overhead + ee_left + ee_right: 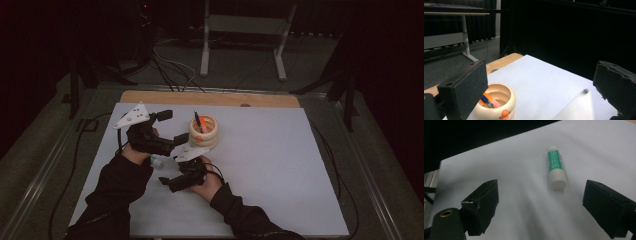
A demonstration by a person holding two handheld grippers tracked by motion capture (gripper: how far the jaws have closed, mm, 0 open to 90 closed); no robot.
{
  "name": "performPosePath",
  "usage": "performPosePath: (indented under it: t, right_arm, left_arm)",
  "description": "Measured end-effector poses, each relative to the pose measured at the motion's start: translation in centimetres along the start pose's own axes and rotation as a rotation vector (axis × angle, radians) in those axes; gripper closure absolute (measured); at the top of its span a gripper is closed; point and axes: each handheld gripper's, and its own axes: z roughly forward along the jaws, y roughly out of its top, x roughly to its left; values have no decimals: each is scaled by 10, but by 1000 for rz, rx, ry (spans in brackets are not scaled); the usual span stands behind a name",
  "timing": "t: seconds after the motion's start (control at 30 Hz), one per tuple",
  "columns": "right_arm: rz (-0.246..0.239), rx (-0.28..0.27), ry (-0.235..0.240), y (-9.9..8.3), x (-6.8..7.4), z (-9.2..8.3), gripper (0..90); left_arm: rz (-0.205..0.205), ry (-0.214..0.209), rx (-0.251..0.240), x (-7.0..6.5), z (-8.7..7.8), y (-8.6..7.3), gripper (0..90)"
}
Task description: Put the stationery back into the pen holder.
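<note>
Both our grippers gape wide, holding nothing. The glue stick point(555, 167), upper centre of the right gripper view, looks light, stiff, slippery; we'd grip its middle.

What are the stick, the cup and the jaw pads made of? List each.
Stick: probably smooth plastic; glossy white cap, green printed label.
Cup: likely matte cream plastic; evenly moulded ribs, soft sheen.
Pads: seemingly black foam or rubber; dull, grainy, frayed corners.
</note>
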Motion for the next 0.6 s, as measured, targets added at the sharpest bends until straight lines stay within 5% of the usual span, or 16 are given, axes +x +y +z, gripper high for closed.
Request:
performPosePath:
  t: [0.6]
  right_arm:
    - [-21,98,-32,7,-14,46,251]
  left_arm:
    - [-5,24,-9,4,-6,2,2]
